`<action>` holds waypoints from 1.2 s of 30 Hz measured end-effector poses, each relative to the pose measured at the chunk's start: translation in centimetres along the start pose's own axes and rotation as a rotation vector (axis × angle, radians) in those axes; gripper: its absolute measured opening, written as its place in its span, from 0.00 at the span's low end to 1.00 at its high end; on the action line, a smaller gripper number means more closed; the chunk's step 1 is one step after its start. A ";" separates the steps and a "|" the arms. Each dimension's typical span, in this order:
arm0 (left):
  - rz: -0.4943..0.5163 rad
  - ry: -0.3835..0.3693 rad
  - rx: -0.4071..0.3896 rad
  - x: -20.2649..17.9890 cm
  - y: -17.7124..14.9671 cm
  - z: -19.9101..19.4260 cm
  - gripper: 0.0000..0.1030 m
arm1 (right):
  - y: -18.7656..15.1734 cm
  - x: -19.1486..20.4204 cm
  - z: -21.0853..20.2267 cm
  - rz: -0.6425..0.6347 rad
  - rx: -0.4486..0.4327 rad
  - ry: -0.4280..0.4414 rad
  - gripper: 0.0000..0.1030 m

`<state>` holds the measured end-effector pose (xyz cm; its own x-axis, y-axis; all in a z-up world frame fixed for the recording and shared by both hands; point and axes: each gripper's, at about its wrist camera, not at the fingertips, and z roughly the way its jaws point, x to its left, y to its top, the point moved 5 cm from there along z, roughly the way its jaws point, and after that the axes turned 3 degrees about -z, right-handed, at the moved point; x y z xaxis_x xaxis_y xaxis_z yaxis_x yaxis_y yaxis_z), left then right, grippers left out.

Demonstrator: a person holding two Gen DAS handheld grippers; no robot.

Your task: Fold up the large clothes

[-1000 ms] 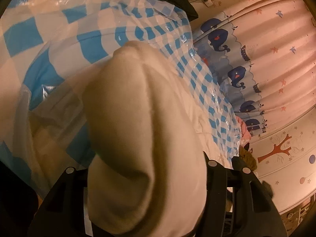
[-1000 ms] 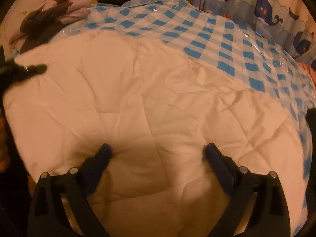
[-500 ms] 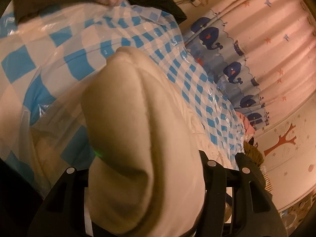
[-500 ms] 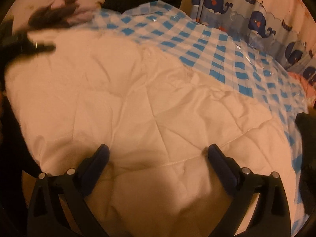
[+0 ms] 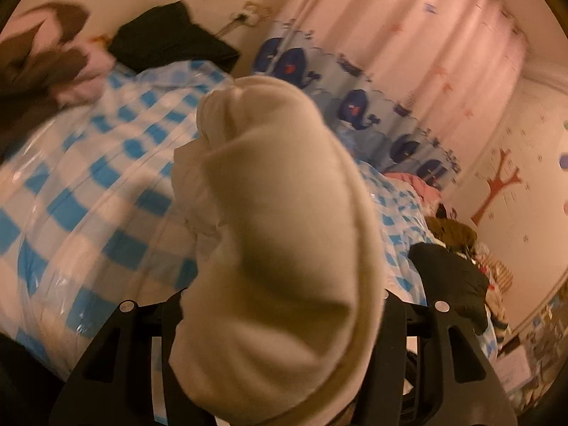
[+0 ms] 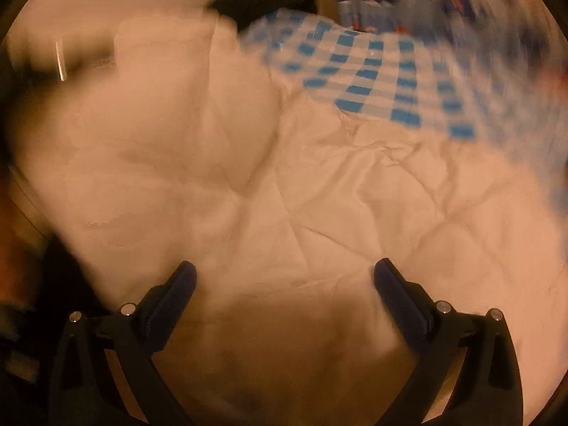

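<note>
A large cream quilted garment (image 6: 319,195) lies spread over the blue-and-white checked plastic cover (image 6: 372,74) of the bed. My left gripper (image 5: 280,305) is shut on a thick bunched fold of that cream garment (image 5: 284,234), lifted above the checked cover (image 5: 88,184); the fold hides its fingertips. In the right wrist view the lifted part rises at the left (image 6: 170,113). My right gripper (image 6: 284,277) is open and empty, its jaws wide apart just above the garment's near part.
Dark and pink clothes (image 5: 170,39) are piled at the bed's far end by the wall. A whale-print curtain (image 5: 355,106) hangs along the bed's right side. More clothes, one of them black (image 5: 451,280), lie at the right.
My left gripper has lifted the cream fold higher and swung toward the curtain side. The garment's left part has risen and moved over the rest. The right gripper stays open.
</note>
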<state>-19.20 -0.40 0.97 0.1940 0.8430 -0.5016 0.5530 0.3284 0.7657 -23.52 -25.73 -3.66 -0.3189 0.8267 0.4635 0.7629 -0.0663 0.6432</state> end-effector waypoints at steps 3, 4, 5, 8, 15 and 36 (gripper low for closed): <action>0.057 -0.018 -0.004 -2.9 -0.2 0.1 0.47 | 0.4 -3.9 -3.2 0.269 -0.063 0.284 0.93; 0.071 -0.025 -0.004 -3.9 -0.4 0.2 0.47 | 0.4 -5.4 -4.1 0.363 -0.080 0.398 0.93; 0.092 -0.031 -0.004 -4.9 -0.5 0.3 0.47 | 0.6 -6.2 -4.7 0.418 -0.093 0.463 0.93; 0.156 -0.051 0.002 -7.9 -1.2 0.8 0.47 | 0.7 -7.9 -6.3 0.515 -0.135 0.611 0.93; 0.318 -0.138 0.078 -16.0 -5.8 2.6 0.45 | 1.1 -11.4 -9.0 0.631 -0.216 0.803 0.93; 0.845 -0.211 0.392 -27.0 -23.5 9.8 0.53 | 5.7 -17.4 -17.2 0.373 -0.274 0.121 0.93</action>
<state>-29.48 -35.07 -7.45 0.7748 0.6290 0.0635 0.3880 -0.5524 0.7378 -23.24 -50.08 2.43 -0.1265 0.6487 0.7504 0.6667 -0.5046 0.5486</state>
